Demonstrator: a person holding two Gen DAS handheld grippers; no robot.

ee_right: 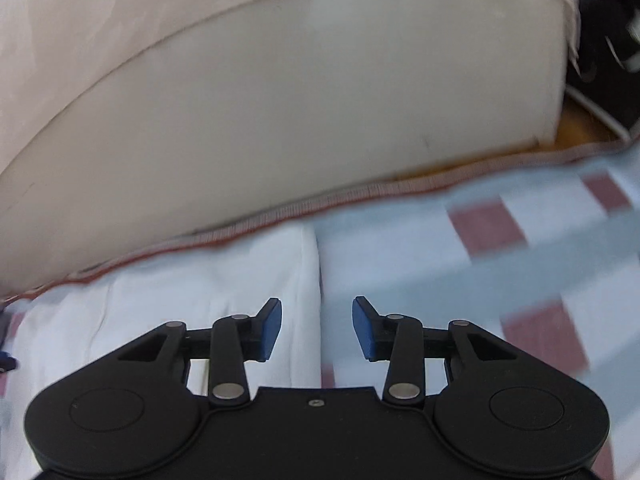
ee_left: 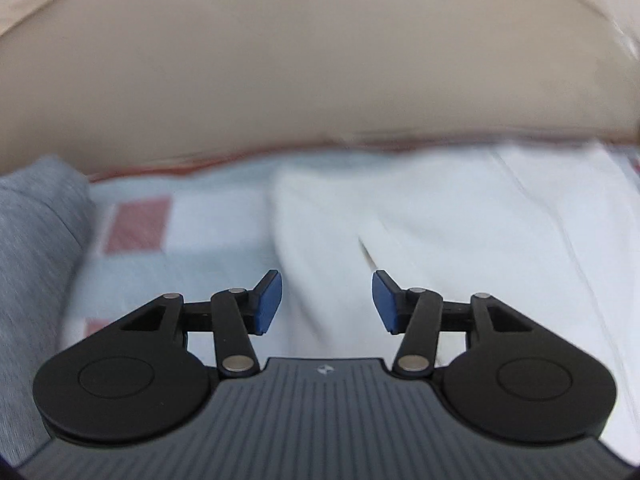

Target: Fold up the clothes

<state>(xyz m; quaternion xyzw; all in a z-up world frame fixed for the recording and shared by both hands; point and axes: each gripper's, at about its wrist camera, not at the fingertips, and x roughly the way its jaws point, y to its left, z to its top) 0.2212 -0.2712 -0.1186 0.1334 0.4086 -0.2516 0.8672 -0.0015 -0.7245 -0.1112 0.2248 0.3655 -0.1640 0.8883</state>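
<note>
A white garment [ee_left: 460, 216] lies flat on a pale blue blanket [ee_left: 208, 220] patterned with white and dull red squares. In the left wrist view it fills the centre and right of the lower field, its left border running down just left of the gap between the blue pads, with a narrow slit or seam line visible on its surface just above the right-hand pad. In the right wrist view the same garment [ee_right: 168, 300] occupies the lower left, its straight right edge dropping between the two pads, so that bare blanket [ee_right: 460, 280] lies to the right of it. The left gripper [ee_left: 327, 302] hovers over the garment with its jaws spread apart; nothing sits between the blue pads [ee_left: 269, 304], which do not touch the cloth. The right gripper [ee_right: 317, 330] is likewise spread, with an empty gap above the garment's edge and its pads [ee_right: 272, 330] clear of the fabric. Both views are motion-blurred. A grey fabric item [ee_left: 36, 248] rests at the far left of the left wrist view, beside the blanket. Behind the blanket's reddish hem [ee_right: 280, 212] rises a large beige cushion [ee_right: 320, 100], above it a paler cream cover [ee_right: 80, 32]. At upper right of the right wrist view, a strip of wooden floor [ee_right: 580, 132] and dark, indistinct objects appear.
</note>
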